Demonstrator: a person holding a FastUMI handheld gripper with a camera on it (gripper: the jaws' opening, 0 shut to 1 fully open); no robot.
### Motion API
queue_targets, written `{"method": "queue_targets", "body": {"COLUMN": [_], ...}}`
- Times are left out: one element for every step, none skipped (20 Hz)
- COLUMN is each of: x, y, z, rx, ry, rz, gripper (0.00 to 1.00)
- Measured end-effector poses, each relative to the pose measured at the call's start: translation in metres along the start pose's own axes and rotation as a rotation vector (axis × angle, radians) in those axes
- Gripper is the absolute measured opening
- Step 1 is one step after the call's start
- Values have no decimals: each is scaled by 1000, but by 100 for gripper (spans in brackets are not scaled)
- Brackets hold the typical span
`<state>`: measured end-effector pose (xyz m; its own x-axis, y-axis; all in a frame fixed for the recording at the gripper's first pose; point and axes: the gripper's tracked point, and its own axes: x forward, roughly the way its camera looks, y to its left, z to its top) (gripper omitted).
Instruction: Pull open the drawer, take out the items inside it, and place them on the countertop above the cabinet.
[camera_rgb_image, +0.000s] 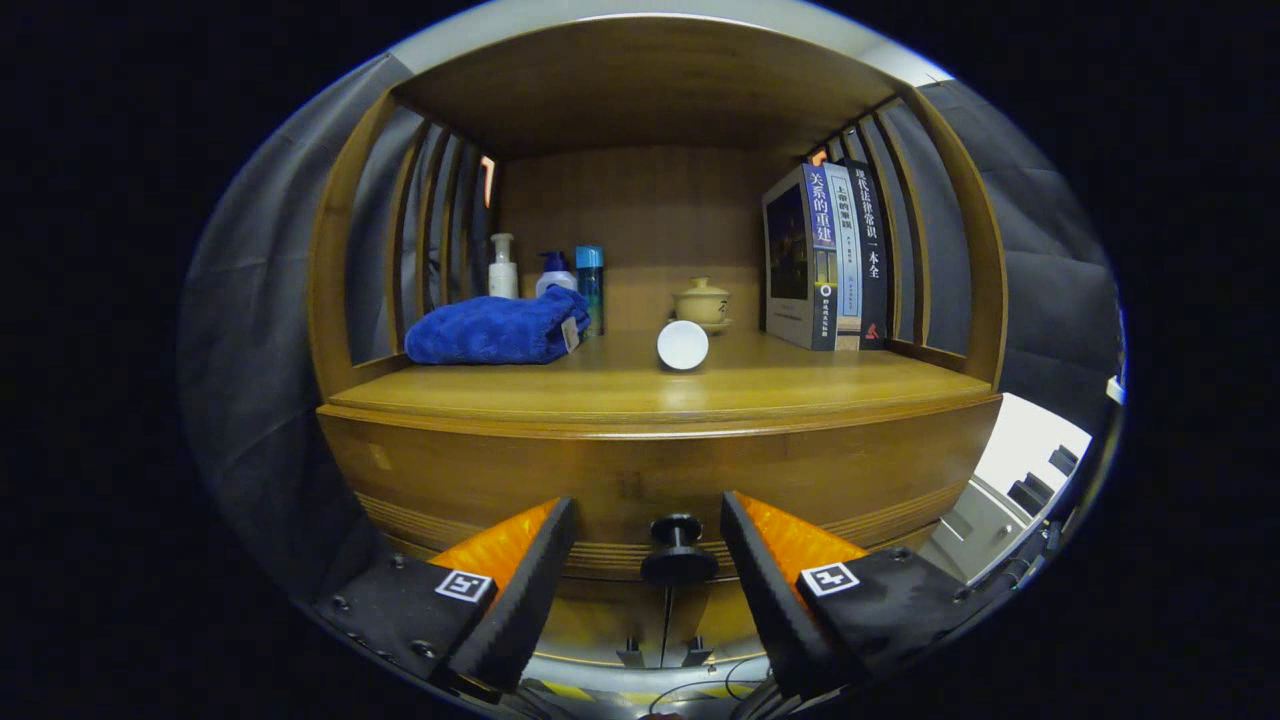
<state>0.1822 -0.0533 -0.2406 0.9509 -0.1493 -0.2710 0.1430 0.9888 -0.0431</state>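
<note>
The jaws are open, and the gripper (648, 550) has the drawer knob (678, 552) between its fingers, not touching it. The drawer (660, 480) is closed under the surface (660, 395), where a blue towel (495, 328) lies.

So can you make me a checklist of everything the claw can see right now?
Surface: wooden countertop above the cabinet, with things standing toward the back.
Job's things: drawer shut; its dark knob sits between the fingers, untouched.
Clutter: blue towel with three bottles behind it; a white round thing mid-counter, a lidded cup behind it; books standing upright beside the slatted side.
Claw: claw open, fingers either side of the knob, not pressing on it.
Cables: thin dark wires below the fingers.
Surroundings: grey cloth round the cabinet; a pale unit past the books' side, too blurred to identify.
</note>
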Motion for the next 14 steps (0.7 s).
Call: {"method": "queue_targets", "body": {"x": [-8, -18, -28, -39, -48, -58, -68, -79, -90, -102, -112, -123, -134, -142], "y": [4, 8, 11, 12, 10, 8, 7, 5, 5, 4, 2, 0, -4, -10], "z": [3, 6, 11, 18, 27, 35, 41, 47, 54, 63, 72, 80, 87, 94], "rx": [7, 18, 24, 27, 23, 15, 3, -6, -8, -2, 7, 15, 18, 17], "ry": [-4, -8, -15, -33, -52, -68, -78, -84, -99, -121, -145, -157, -166, -176], "rz": [18, 38, 55, 65, 70, 72, 78, 85, 97, 109, 120, 131, 137, 134], "gripper": [96, 96, 96, 96, 96, 96, 96, 96, 96, 96, 96, 96, 96, 96]}}
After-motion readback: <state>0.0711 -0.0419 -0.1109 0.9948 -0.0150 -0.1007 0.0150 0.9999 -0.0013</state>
